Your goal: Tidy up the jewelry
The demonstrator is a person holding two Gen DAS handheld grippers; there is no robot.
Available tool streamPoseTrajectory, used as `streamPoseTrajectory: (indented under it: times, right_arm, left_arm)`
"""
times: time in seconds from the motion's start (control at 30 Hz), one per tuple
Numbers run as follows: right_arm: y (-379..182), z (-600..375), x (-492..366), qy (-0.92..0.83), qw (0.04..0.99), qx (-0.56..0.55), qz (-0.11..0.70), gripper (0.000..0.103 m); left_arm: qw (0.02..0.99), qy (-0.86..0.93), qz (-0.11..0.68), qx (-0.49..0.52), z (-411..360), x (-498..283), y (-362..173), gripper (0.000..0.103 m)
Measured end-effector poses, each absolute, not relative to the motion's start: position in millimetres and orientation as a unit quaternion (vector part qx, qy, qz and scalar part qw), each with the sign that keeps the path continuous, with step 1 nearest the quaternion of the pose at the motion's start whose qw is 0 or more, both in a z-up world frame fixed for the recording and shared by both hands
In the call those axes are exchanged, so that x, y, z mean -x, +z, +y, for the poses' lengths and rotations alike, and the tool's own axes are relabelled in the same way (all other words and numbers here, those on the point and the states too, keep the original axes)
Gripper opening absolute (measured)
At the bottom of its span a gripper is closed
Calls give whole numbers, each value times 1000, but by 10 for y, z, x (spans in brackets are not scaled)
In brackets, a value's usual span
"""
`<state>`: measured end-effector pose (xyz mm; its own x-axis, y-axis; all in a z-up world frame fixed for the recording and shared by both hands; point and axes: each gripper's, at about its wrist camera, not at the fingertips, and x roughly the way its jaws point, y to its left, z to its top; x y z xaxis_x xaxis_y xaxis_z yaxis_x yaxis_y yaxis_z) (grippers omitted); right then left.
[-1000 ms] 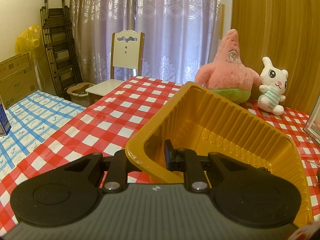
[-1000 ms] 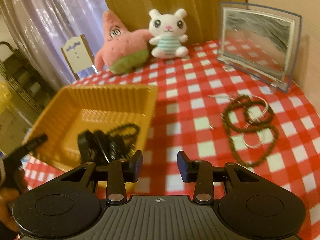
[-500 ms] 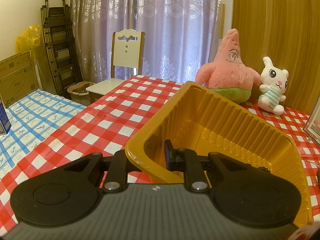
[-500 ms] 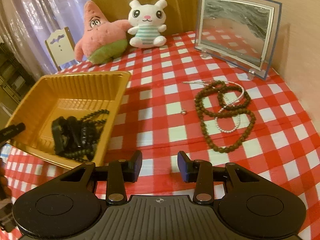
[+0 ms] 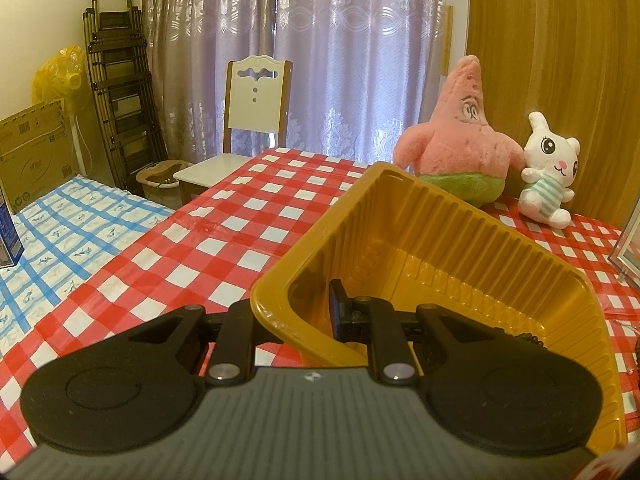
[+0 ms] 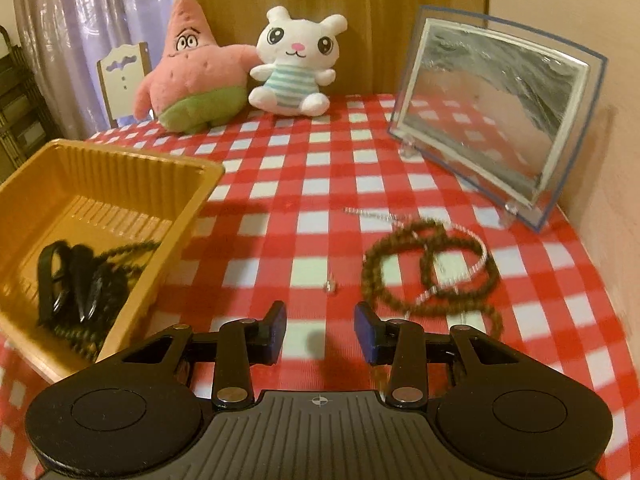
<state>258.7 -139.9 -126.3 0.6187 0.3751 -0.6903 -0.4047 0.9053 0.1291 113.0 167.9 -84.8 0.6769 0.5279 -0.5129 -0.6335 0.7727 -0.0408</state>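
Flanking the brown bead necklace [image 6: 430,268]: tray [image 6: 120,160], glass frame [image 6: 496,120].

Left gripper [image 5: 296,316] clamped shut; right gripper [image 6: 320,332] angled downward (fingers [image 6: 276,326] parted, empty).

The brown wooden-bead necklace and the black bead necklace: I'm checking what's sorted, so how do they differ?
The brown wooden-bead necklace lies loose on the red-and-white checked tablecloth, tangled with a thin white bead strand; the black bead necklace is already inside the yellow ribbed plastic tray, bunched beside black pieces. Brown is spread in open loops; black is heaped. Both are long strings of small round beads.
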Motion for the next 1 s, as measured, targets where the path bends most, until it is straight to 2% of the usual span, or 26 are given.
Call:
streamPoseTrajectory:
  times: [0.1, 0.2, 0.37, 0.4, 0.43, 0.47, 0.67, 1.0]
  right_arm:
    - [-1343, -1341, -2712, 215, 900, 31, 379, 38]
    - [-1410, -1306, -2779, 215, 899, 37, 380, 30]
    - [-1476, -1270, -2825, 212, 902, 50, 373, 25]
    - [-1478, -1259, -2828, 212, 902, 56, 371, 20]
    - [-1481, -1239, -2830, 209, 903, 68, 368, 11]
    - [-1483, -1225, -2826, 210, 903, 77, 366, 10]
    - [-1431, -1212, -2733, 216, 906, 74, 357, 10]
    - [-825, -1080, -2410, 292, 902, -19, 319, 10]
  left_arm:
    - [909, 320, 246, 109, 1686, -1135, -851, 17]
    - [908, 321, 246, 109, 1698, -1142, -852, 17]
    - [908, 321, 247, 109, 1701, -1138, -851, 17]
    - [908, 321, 246, 109, 1698, -1138, -852, 17]
    - [908, 321, 246, 108, 1698, -1139, -852, 17]
    - [908, 321, 246, 109, 1702, -1139, -851, 17]
    - [908, 320, 246, 109, 1699, -1139, -851, 17]
    - [908, 320, 247, 109, 1698, -1145, -849, 17]
